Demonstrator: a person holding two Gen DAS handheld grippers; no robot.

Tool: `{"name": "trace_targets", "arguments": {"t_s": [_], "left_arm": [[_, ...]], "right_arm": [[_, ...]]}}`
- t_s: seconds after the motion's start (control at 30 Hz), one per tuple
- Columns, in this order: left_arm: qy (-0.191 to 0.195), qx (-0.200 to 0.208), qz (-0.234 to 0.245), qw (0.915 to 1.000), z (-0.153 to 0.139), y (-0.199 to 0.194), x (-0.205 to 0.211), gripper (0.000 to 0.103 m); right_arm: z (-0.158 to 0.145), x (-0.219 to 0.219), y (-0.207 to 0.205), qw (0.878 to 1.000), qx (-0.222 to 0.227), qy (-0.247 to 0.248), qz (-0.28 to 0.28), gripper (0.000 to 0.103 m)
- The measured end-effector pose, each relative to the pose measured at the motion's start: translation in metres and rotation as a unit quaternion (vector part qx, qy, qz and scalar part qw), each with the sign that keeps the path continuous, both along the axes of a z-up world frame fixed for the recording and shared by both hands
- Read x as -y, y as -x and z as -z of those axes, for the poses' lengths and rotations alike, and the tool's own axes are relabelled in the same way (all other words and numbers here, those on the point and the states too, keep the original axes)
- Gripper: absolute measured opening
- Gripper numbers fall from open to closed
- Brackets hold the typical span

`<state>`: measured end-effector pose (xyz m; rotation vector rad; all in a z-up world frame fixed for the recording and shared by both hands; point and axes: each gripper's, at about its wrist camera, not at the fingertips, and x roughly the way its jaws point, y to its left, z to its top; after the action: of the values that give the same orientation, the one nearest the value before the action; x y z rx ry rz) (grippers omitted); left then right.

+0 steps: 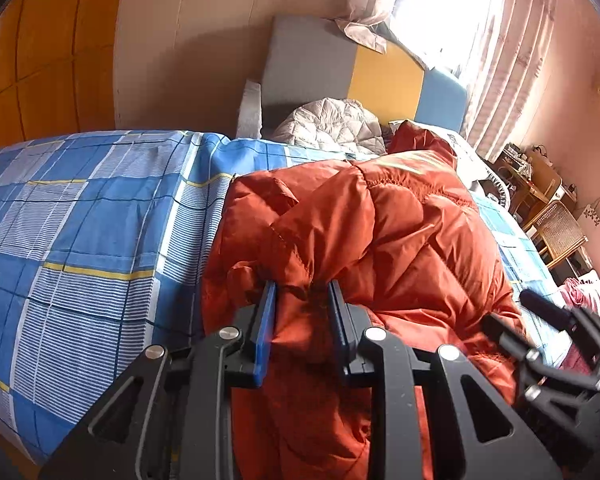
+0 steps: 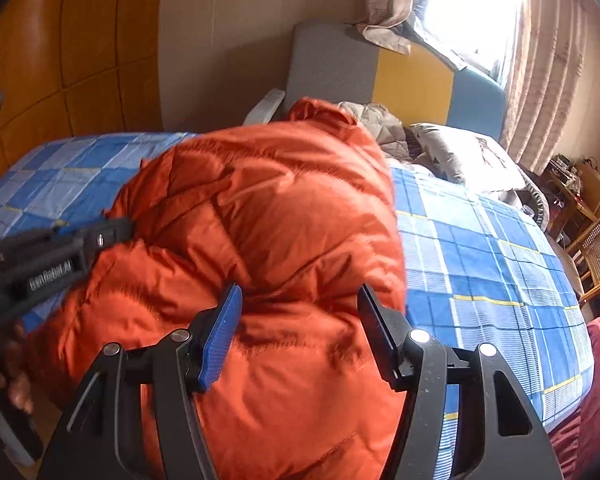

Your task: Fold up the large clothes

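Folding stage: early to middle, as I judge it; the orange down jacket [image 1: 380, 232] lies bunched on the bed [image 1: 80, 232], with no neat rectangle showing yet.
Garment place: on the blue checked sheet, toward the near edge of the bed, its lower part hanging over that edge; its far end reaches toward the pillows.
Done so far: one quilted layer seems doubled over the body of the jacket, so a first fold looks made or under way; I cannot tell which part it is, sleeve or side panel.
Left to do: flattening the puffed bulk, squaring the edges and making the final folds, by my reckoning.
Left tool [image 1: 302, 304]: fingers drawn close, pinching a gathered ridge of the orange fabric between the blue pad and the black pad.
Right tool [image 2: 300, 320]: fingers spread wide, straddling a bulge of the jacket; the fabric sits between them but is not gripped.
Position of tools: near each other, the left one at the jacket's left side in the right wrist view, the right one at its right side.
Writing: white letters on the body of the left tool, in the right wrist view, look like "GenRobot.AI", though they are blurred.
Other labels: none readable on the jacket or the bedding.
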<state>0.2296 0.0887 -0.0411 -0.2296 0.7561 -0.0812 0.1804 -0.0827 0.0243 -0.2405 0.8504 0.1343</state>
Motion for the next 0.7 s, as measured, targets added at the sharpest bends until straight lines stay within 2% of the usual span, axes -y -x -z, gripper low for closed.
{"name": "trace_targets", "arguments": {"t_s": [0.3,0.7], "left_arm": [[0.003,0.001,0.008,1.0,0.005,-0.006,0.0,0.025],[0.007,0.003,0.021,0.9997,0.021,-0.011,-0.001,0.028]], "right_arm": [[-0.005,-0.01,-0.031,1.0,0.007,0.005,0.009,0.06],[0.019,-0.016,-0.05,0.999,-0.021,0.024,-0.004,0.06]]}}
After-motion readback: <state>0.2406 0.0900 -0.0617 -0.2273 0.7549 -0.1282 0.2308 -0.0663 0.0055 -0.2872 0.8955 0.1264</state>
